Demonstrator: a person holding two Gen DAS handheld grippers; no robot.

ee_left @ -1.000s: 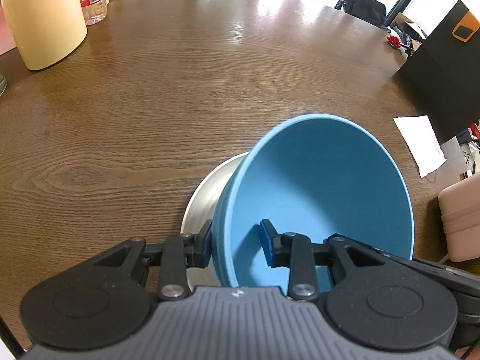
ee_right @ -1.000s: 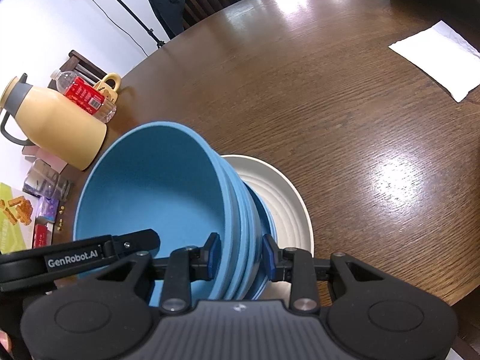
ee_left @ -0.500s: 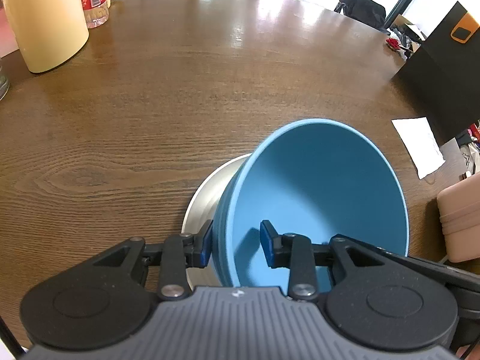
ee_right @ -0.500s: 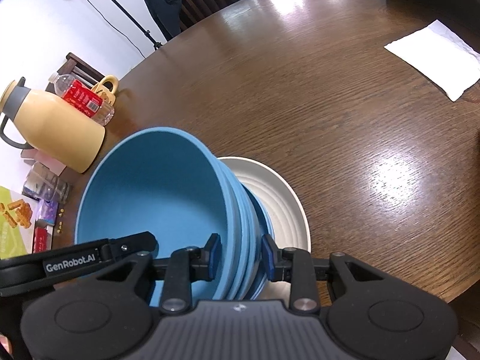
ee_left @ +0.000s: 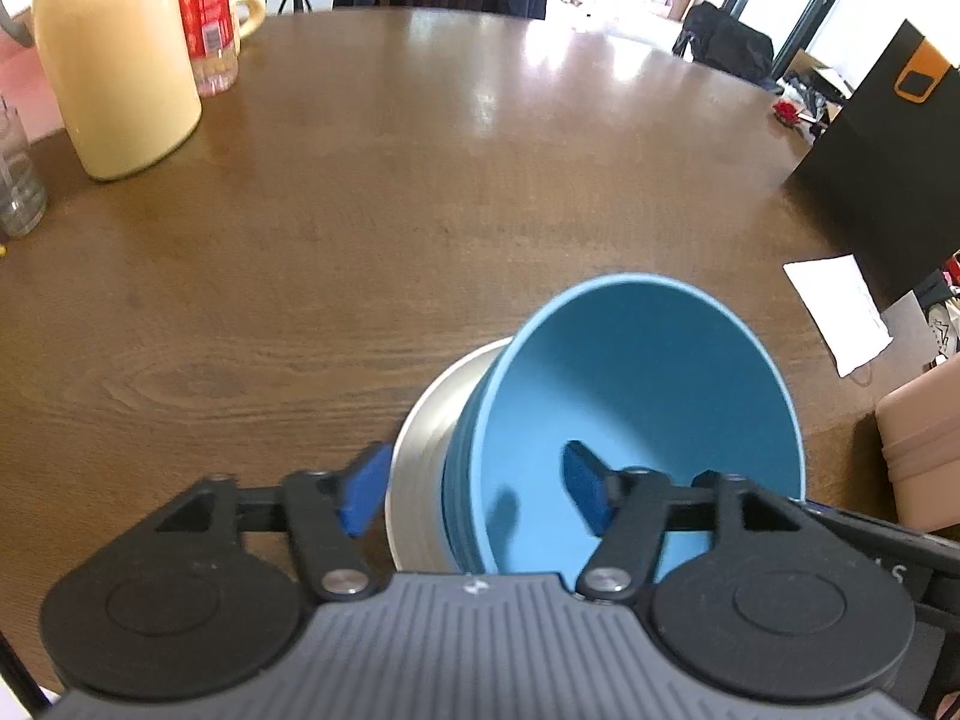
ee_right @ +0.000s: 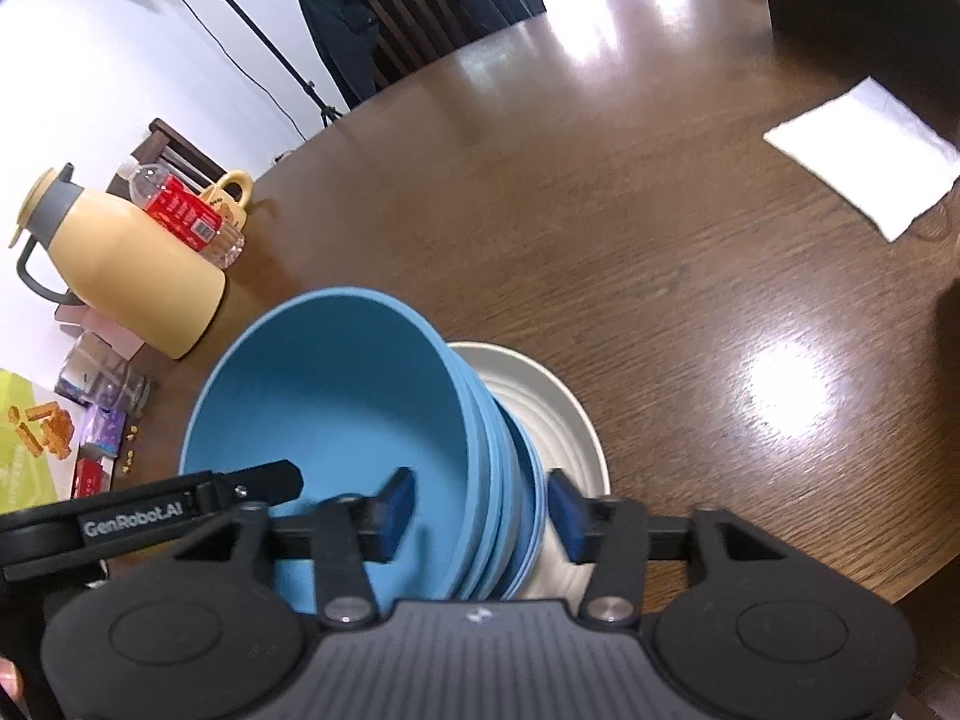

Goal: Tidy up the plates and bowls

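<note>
A nested stack of blue bowls [ee_left: 648, 396] [ee_right: 336, 396] rests on a white ridged plate [ee_left: 426, 450] [ee_right: 558, 420] near the front edge of the brown round table. My left gripper [ee_left: 474, 495] straddles the stack's left rim, its jaws opening, blue pads clear of the bowl wall. My right gripper [ee_right: 480, 507] straddles the right rim, its jaws opening too, one pad inside the top bowl and one outside, neither pressing. The left gripper's arm shows at the lower left of the right wrist view.
A cream thermos jug [ee_left: 114, 54] [ee_right: 120, 258], a red-labelled bottle [ee_left: 204, 12], a yellow mug [ee_right: 231, 201] and a glass [ee_left: 18, 180] stand at the far left. A white napkin [ee_left: 840, 312] [ee_right: 864, 150], a black bag [ee_left: 888, 138] and a pink case [ee_left: 924, 450] lie right.
Both grippers let go of the bowl rims: their jaws, shut on the stack before, now stand apart. The bowl stack has settled lower on the plate.
</note>
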